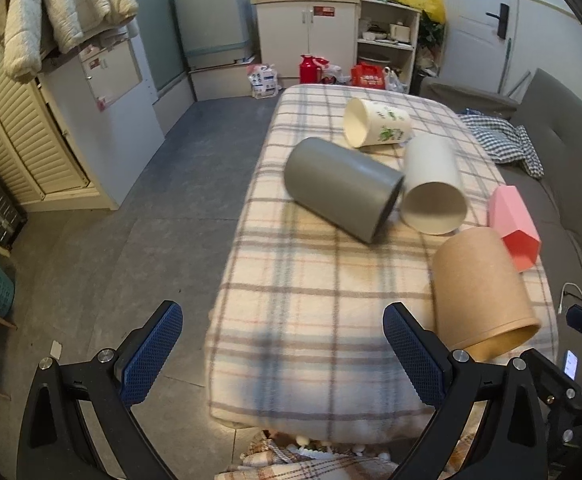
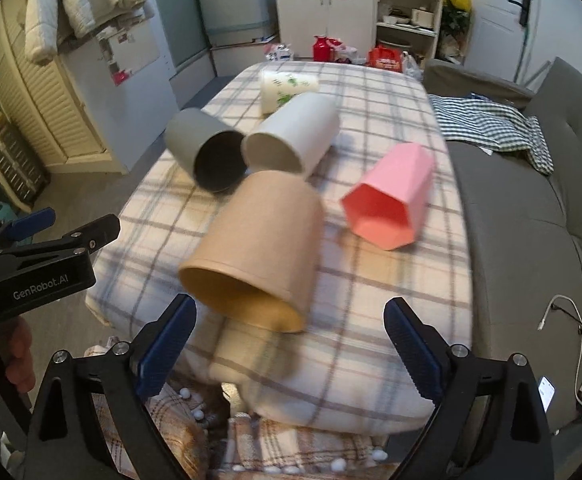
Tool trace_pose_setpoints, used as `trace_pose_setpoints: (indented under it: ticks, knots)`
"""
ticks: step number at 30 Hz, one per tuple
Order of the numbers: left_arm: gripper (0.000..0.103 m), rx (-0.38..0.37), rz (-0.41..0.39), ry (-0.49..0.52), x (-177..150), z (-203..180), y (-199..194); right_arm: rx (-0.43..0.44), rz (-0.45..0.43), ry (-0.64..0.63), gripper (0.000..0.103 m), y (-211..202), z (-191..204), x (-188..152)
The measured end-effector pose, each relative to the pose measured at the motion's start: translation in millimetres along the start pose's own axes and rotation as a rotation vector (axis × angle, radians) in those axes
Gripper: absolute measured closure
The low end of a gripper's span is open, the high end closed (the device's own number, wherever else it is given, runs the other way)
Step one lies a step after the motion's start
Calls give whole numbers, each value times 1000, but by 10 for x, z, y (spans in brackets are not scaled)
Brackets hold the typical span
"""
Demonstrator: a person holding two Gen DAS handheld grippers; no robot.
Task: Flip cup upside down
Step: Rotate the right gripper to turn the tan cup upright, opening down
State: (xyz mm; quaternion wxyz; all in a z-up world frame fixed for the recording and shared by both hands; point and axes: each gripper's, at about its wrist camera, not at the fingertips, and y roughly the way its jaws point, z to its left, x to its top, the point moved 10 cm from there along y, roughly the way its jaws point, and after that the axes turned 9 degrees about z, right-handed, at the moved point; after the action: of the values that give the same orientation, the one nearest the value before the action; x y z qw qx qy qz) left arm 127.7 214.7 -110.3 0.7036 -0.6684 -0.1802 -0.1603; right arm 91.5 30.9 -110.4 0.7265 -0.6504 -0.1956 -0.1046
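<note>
5 cups lie on their sides on the plaid blanket (image 2: 375,264): 1 brown cup (image 2: 257,248), 1 pink faceted cup (image 2: 391,196), 1 dark grey cup (image 2: 205,152), 1 pale grey cup (image 2: 295,136) and 1 white cup with a green print (image 2: 285,88). The brown cup is nearest, its mouth turned toward the right gripper (image 2: 289,350), whose jaws are spread wide and hold nothing. The left gripper (image 1: 283,354) hangs over the blanket's near edge, jaws equally wide and empty, with the brown cup just beyond its right finger. The dark grey and pale grey cups touch at their rims; the pink cup lies apart near the blanket's right edge. Around them: 1 grey sofa (image 2: 531,220) with a checked cloth (image 2: 491,124), 1 white cabinet (image 1: 307,28) and 1 red flask (image 1: 309,68) on the floor.
</note>
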Motion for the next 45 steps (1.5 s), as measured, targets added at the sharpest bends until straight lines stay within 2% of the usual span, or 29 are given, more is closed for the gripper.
trace_pose_setpoints:
  ticks: [12, 19, 26, 30, 34, 35, 39, 45]
  knots:
    - [0, -88, 34, 17, 281, -481, -58, -36, -4, 81, 7, -113, -596, 103]
    - [0, -182, 80, 48, 431, -803, -76, -55, 7, 115, 7, -68, -854, 223]
    - [1, -232, 213, 154, 378, -1210, 166, -73, 31, 140, 7, 55, -1023, 241]
    - [2, -290, 289, 184, 296, -1431, 304, -70, 48, 152, 7, 127, -1063, 224]
    - [2, -309, 353, 223, 269, -1596, 439, -64, 62, 158, 7, 181, -1075, 180]
    - [3, -313, 360, 227, 275, -1613, 454, -63, 64, 159, 7, 186, -1079, 170]
    - [27, -303, 409, 252, 259, -1636, 537, -61, 69, 169, 7, 199, -1107, 139]
    - [27, -312, 371, 242, 368, -1581, 413, -55, 59, 165, 7, 165, -1068, 141]
